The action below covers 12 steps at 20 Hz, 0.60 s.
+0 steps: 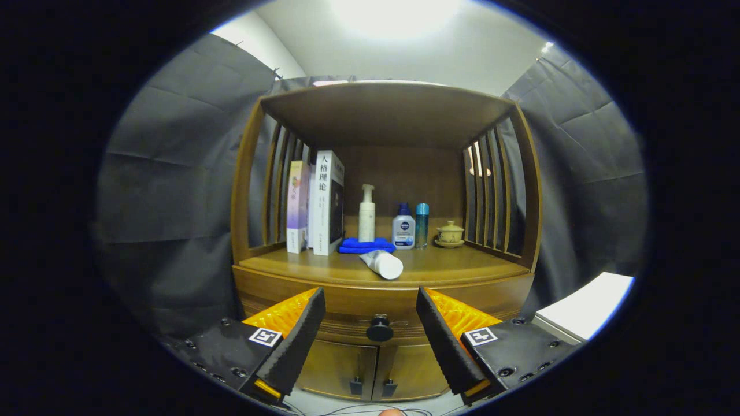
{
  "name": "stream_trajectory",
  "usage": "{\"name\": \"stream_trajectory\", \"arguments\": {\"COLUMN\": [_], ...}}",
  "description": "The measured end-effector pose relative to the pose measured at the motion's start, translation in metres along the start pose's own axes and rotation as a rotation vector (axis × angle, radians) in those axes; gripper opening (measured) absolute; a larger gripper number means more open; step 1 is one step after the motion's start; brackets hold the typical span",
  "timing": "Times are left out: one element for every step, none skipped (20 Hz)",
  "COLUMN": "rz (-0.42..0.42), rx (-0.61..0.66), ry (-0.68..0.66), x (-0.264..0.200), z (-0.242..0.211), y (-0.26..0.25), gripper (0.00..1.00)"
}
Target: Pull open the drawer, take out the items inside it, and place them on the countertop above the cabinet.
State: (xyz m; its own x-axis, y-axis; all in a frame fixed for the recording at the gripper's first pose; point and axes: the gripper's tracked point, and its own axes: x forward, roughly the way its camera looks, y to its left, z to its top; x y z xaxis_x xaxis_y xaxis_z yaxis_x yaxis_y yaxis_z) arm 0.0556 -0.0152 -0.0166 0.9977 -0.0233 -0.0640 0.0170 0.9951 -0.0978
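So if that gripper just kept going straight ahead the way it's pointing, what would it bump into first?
Most likely the round dark drawer knob. The gripper is open, and the knob sits centred between its fingers, on the closed drawer front. How far off it is can't be told from this view.

Grey cloth walls [167, 190] hang creased on both sides of me. White ceiling [404, 46] above, 1 bright light [393, 11] glaring on it. Wooden cabinet [277, 277] dead ahead: slatted sides, roofed shelf, 2 lower doors [370, 370]. White-topped surface [584, 303] off to my right.
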Motion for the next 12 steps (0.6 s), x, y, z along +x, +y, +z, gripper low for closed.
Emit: {"name": "stream_trajectory", "arguments": {"rz": [0.009, 0.018, 0.027, 0.024, 0.018, 0.02, 0.028, 0.037, 0.045, 0.049, 0.055, 0.064], "rx": [0.013, 0.023, 0.026, 0.022, 0.02, 0.023, 0.03, 0.032, 0.024, 0.009, -0.001, 0.001], "ry": [0.004, 0.003, -0.007, -0.015, -0.021, -0.029, -0.041, -0.054, -0.063, -0.064, -0.063, -0.06], "x": [-0.01, -0.018, -0.027, -0.037, -0.047, -0.057, -0.065, -0.072, -0.077, -0.08, -0.083, -0.084], "z": [0.006, 0.007, 0.015, 0.021, 0.026, 0.03, 0.034, 0.038, 0.041, 0.041, 0.042, 0.042], "y": [0.002, -0.002, -0.001, -0.003, -0.006, -0.005, -0.002, -0.001, 0.001, 0.002, 0.003, 0.006], "gripper": [0.99, 0.99, 0.99, 0.99, 0.99, 0.99, 0.99, 0.99, 0.99, 0.98, 0.98, 0.98]}}
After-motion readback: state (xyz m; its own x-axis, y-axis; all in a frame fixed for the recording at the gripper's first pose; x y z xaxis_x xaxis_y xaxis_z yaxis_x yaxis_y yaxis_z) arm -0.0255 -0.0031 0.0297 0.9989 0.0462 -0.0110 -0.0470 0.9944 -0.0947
